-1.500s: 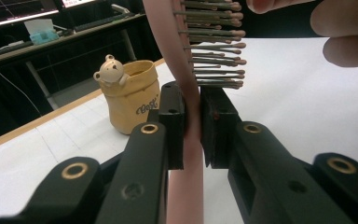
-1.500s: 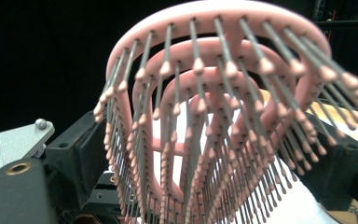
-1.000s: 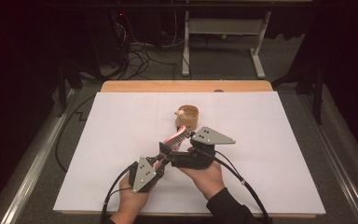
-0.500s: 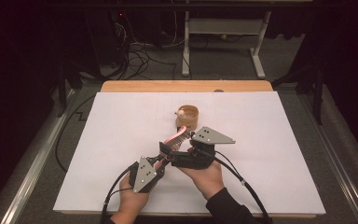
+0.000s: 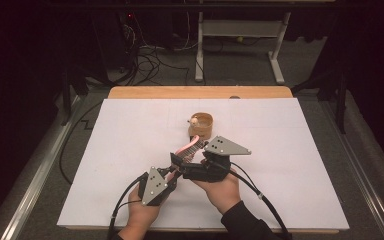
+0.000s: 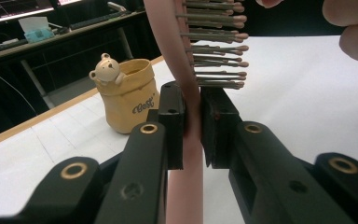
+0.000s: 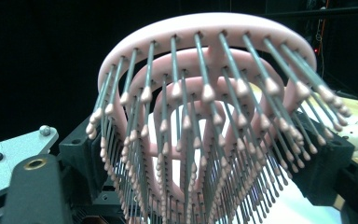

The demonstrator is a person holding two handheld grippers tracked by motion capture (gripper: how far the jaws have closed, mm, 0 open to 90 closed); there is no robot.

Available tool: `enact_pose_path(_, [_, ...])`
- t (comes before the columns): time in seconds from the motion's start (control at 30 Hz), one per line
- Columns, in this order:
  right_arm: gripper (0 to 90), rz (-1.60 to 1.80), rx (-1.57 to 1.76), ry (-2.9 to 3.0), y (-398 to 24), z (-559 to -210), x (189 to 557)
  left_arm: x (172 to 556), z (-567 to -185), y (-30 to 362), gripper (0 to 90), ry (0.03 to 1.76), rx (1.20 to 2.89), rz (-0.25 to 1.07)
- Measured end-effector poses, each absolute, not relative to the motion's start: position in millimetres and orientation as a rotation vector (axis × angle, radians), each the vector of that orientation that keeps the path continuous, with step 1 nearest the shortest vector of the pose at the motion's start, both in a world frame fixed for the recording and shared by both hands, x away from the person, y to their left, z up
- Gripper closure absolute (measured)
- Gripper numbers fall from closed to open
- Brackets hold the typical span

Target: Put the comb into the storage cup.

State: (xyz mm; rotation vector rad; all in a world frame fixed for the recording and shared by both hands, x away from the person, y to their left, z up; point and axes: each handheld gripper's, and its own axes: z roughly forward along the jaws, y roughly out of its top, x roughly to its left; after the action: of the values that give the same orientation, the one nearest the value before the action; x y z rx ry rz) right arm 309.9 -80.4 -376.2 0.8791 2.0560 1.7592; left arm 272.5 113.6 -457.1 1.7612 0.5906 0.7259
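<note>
1. The hairbrush point(image 5: 190, 149) is pink, with a slim smooth handle and an open, looped head.
2. Its head point(image 7: 205, 70) is built of nested pink arches, and rows of thin grey pins with small pink ball tips stand out from them.
3. The brush is held above the white table point(image 5: 120, 150), near the middle of its near half, with the head pointing toward the tan cup point(image 5: 201, 126).
4. The left gripper point(image 6: 193, 123) is clamped on the handle, its two black jaws pressing the pink shaft from both sides.
5. The right gripper point(image 7: 205, 186) has just been closing, with the brush head between its jaws; they seem to grip the head at its sides, though the pins hide the contact.
6. The tan cup point(image 6: 129, 95) carries a small bear figure on its rim and stands just beyond the brush.
</note>
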Motion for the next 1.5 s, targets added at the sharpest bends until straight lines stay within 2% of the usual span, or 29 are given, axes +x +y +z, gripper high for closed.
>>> enact_pose_path(0.13, [20.7, 1.755, 0.877, 2.055, -80.0, -376.2, 309.8, 273.0, -457.1, 114.0, 78.2, 0.597, 1.762, 0.717])
enact_pose_path(0.43, [20.8, 1.753, 0.875, 2.057, -80.5, -375.7, 310.5, 274.9, -457.3, 114.1, 62.5, 0.615, 1.762, 0.689])
enact_pose_path(0.6, [20.8, 1.743, 0.869, 2.057, -81.7, -374.7, 310.1, 276.1, -457.8, 114.3, 50.5, 0.636, 1.757, 0.647])
enact_pose_path(0.67, [20.8, 1.742, 0.866, 2.055, -82.5, -374.6, 310.4, 275.8, -457.9, 115.0, 50.4, 0.632, 1.761, 0.635])
enact_pose_path(0.73, [20.7, 1.742, 0.869, 2.053, -83.4, -374.1, 310.2, 276.2, -457.4, 116.5, 44.1, 0.646, 1.758, 0.618])
enact_pose_path(0.9, [20.6, 1.742, 0.864, 2.048, -86.8, -372.5, 310.7, 279.2, -457.1, 126.6, 43.6, 0.653, 1.732, 0.581])
enact_pose_path(0.97, [20.7, 1.739, 0.86, 2.042, -88.1, -372.1, 310.6, 281.6, -456.4, 131.0, 36.5, 0.664, 1.728, 0.55])
enact_pose_path(1.03, [20.6, 1.735, 0.864, 2.038, -89.7, -371.8, 310.3, 282.2, -456.1, 134.6, 35.0, 0.667, 1.728, 0.544])
enact_pose_path(1.1, [20.6, 1.731, 0.866, 2.032, -91.4, -371.3, 310.2, 281.6, -456.4, 137.2, 29.6, 0.678, 1.726, 0.535])
enact_pose_path(1.2, [20.6, 1.727, 0.867, 2.022, -94.9, -370.0, 310.0, 280.4, -458.0, 140.2, 29.4, 0.682, 1.723, 0.525])
enact_pose_path(1.27, [20.6, 1.725, 0.863, 2.017, -97.0, -369.3, 310.2, 280.9, -458.6, 142.0, 24.5, 0.689, 1.734, 0.509])
enact_pose_path(1.43, [20.6, 1.703, 0.859, 2.012, -104.0, -367.2, 309.2, 281.8, -460.1, 150.6, 24.1, 0.7, 1.745, 0.487])
enact_pose_path(1.5, [20.6, 1.697, 0.863, 2.008, -107.1, -366.7, 308.9, 282.2, -459.5, 155.5, 17.8, 0.707, 1.75, 0.481])
